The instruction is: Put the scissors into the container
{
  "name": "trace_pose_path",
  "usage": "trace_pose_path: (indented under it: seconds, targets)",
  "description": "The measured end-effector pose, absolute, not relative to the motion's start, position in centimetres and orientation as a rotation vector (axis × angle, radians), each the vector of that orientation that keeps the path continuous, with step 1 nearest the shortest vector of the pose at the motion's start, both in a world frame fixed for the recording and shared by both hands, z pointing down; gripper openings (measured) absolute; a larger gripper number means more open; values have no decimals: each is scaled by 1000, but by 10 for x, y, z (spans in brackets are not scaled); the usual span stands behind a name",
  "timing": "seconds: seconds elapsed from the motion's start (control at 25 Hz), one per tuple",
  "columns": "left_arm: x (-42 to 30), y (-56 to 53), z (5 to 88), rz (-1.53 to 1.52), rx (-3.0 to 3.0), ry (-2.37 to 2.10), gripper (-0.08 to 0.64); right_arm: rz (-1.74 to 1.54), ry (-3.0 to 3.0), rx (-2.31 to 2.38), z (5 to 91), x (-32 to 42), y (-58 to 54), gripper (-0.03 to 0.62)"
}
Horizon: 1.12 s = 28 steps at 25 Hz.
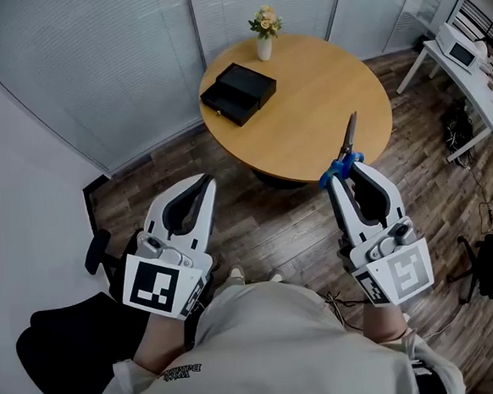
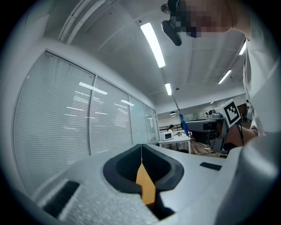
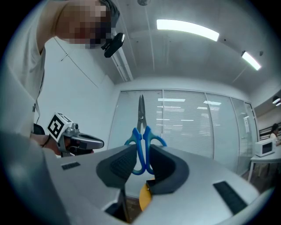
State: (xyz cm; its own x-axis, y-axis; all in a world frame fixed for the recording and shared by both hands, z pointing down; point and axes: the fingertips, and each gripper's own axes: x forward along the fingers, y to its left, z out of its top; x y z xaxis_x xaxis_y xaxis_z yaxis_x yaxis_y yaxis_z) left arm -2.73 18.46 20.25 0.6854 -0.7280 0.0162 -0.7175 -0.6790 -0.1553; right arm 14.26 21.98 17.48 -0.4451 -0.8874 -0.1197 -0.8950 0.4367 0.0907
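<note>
My right gripper [image 1: 344, 171] is shut on the blue-handled scissors [image 1: 347, 148], blades pointing away from me over the near edge of the round wooden table [image 1: 308, 119]. In the right gripper view the scissors [image 3: 141, 136] stand upright, handles pinched between the jaws of the right gripper [image 3: 140, 154]. The container, a black open box [image 1: 238, 92], sits on the table's far left part. My left gripper [image 1: 205, 183] is shut with nothing in it, held left of the table above the floor. In its own view the left gripper [image 2: 141, 154] points up at the blinds.
A small white vase of flowers [image 1: 264, 31] stands at the table's far edge. A black chair [image 1: 70, 333] is at my lower left. A white desk [image 1: 467, 81] with equipment and cables is at the right. Blinds line the far wall.
</note>
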Motion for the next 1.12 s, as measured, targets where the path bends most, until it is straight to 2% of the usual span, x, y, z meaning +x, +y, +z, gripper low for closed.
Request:
trace_pose_path:
  seconds: [0.52, 1.12]
  targets:
    - [31, 198, 211, -212, -2738, 1244, 21, 153, 2656, -1564, 189, 198, 225, 97]
    - [41, 192, 235, -251, -2732, 1267, 21, 97, 2667, -1550, 217, 215, 214, 97]
